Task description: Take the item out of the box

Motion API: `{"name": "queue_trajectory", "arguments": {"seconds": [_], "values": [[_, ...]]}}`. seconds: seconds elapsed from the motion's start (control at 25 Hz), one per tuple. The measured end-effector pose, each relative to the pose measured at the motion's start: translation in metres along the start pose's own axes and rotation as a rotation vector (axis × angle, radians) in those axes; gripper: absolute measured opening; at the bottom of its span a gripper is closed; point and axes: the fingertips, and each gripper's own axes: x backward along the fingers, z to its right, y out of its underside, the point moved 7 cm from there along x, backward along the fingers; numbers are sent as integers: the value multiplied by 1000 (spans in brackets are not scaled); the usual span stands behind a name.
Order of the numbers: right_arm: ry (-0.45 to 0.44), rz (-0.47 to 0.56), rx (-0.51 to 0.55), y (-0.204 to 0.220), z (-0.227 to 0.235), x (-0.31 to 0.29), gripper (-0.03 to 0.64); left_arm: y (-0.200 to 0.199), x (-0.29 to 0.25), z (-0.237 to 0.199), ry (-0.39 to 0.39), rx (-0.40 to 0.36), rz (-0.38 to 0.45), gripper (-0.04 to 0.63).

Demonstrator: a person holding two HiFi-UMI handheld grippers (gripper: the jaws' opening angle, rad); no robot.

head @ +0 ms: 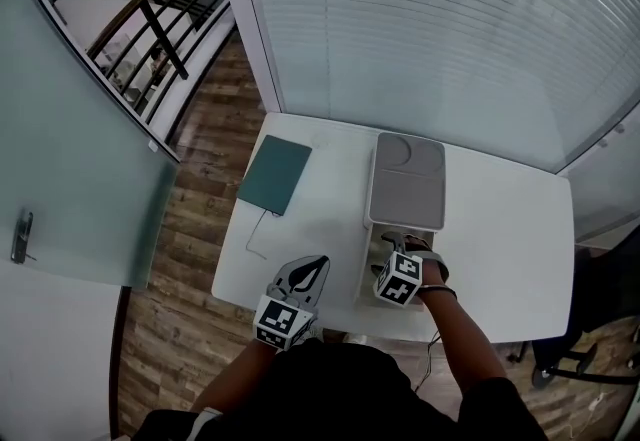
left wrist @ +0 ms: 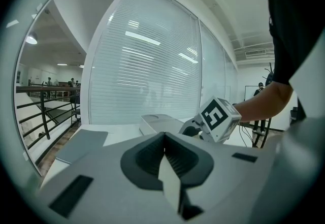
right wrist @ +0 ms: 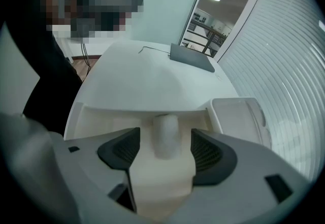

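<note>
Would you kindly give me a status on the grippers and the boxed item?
Left gripper shut, empty. Right gripper open, in the box. White roll between its jaws, not gripped. Lid open; nothing in the way.

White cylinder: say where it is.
The white cylinder sits in the open box, centre of the right gripper view, between the right tool's parted jaws.

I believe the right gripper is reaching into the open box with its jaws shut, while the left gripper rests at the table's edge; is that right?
Not quite: the right gripper view shows the right gripper with jaws apart, not shut, either side of a white item in the open box. The rest holds.
</note>
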Motion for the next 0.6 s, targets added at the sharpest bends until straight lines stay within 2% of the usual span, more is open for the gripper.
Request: {"name": "queue_trajectory", "arguments": {"seconds": [0.24, 0.52, 0.6], "values": [[-42, -19, -3, 1, 5, -6, 268, 3, 4, -5, -24, 10, 9, 12], [-60, -50, 23, 3, 5, -9, 176, 6, 7, -4, -23, 20, 7, 12], [-75, -46, 15, 0, 5, -8, 170, 4, 7, -3, -21, 17, 12, 12]]}}
